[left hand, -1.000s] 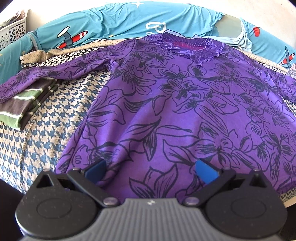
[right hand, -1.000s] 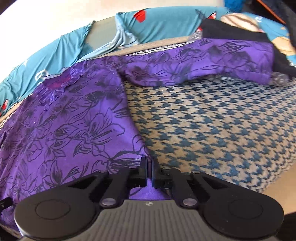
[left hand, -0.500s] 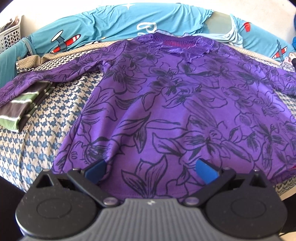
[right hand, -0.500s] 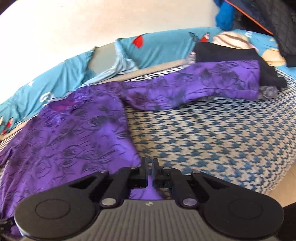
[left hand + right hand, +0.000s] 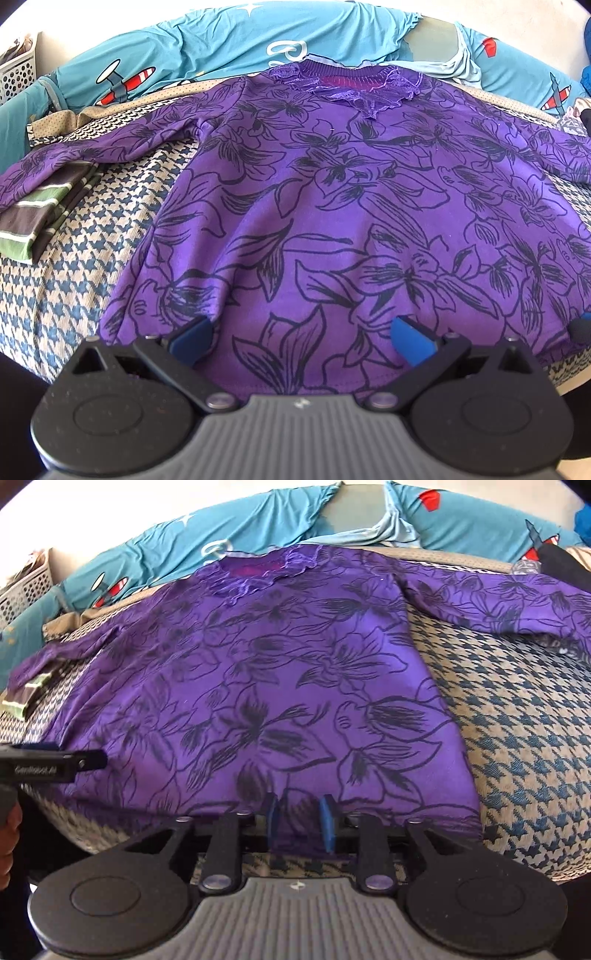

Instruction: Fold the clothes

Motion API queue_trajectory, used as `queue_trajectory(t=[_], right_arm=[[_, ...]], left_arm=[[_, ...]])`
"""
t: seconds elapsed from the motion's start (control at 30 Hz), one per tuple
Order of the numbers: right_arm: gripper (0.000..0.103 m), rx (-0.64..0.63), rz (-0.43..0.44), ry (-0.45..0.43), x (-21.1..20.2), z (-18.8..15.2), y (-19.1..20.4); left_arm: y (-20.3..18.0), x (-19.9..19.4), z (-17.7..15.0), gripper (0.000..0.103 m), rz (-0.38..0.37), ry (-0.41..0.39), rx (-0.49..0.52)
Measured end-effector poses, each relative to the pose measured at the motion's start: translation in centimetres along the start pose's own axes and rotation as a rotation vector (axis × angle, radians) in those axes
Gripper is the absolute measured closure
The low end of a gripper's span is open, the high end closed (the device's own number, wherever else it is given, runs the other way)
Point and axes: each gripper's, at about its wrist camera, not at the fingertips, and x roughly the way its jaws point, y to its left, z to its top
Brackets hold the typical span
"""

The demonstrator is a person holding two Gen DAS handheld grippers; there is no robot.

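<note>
A purple top [image 5: 351, 206] with black flower outlines lies spread flat, neckline away from me, on a houndstooth bed cover [image 5: 85, 258]. My left gripper [image 5: 301, 322] hovers just above the left half of the hem, jaws wide open, nothing pinched. One of its fingers [image 5: 55, 764] shows at the left edge of the right wrist view. My right gripper [image 5: 299, 812] is at the hem [image 5: 295, 834] toward the right side. Its jaws are opening, a small ridge of purple cloth stands between the blue pads [image 5: 327, 821], and the pads no longer press it.
A folded green and brown striped garment [image 5: 33, 221] lies under the top's left sleeve. Teal aeroplane-print bedding [image 5: 221, 40] runs along the back, with a white basket [image 5: 18, 70] far left and a black garment [image 5: 561, 559] far right. The bed's front edge is right below both grippers.
My right gripper has swung round from the hem's right corner to face the top squarely, and its jaws have gone from shut on the hem to parted. The left gripper has stayed open and nearly still.
</note>
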Motion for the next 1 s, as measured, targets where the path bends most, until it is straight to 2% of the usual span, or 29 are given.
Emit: queue_trajectory(t=[0.33, 0.53, 0.73, 1.0], right_arm=[[0.074, 0.036, 0.029, 0.001, -0.3, 0.1, 0.3], [0.074, 0.03, 0.058, 0.015, 0.3, 1.6, 0.9], [0.074, -0.076, 0.102, 0.041, 1.4, 3.5, 2.6], [0.071, -0.221, 0.112, 0.02, 2.9, 7.1, 4.4]], left_arm=[[0.8, -0.3, 1.2, 0.0, -0.038, -0.025, -0.038], [1.8, -0.5, 3.5, 0.0, -0.056, -0.073, -0.075], [3.7, 0.4, 6.5, 0.0, -0.01, -0.085, -0.125], [6.6, 2.8, 11.6, 0.0, 0.04, -0.101, -0.148]])
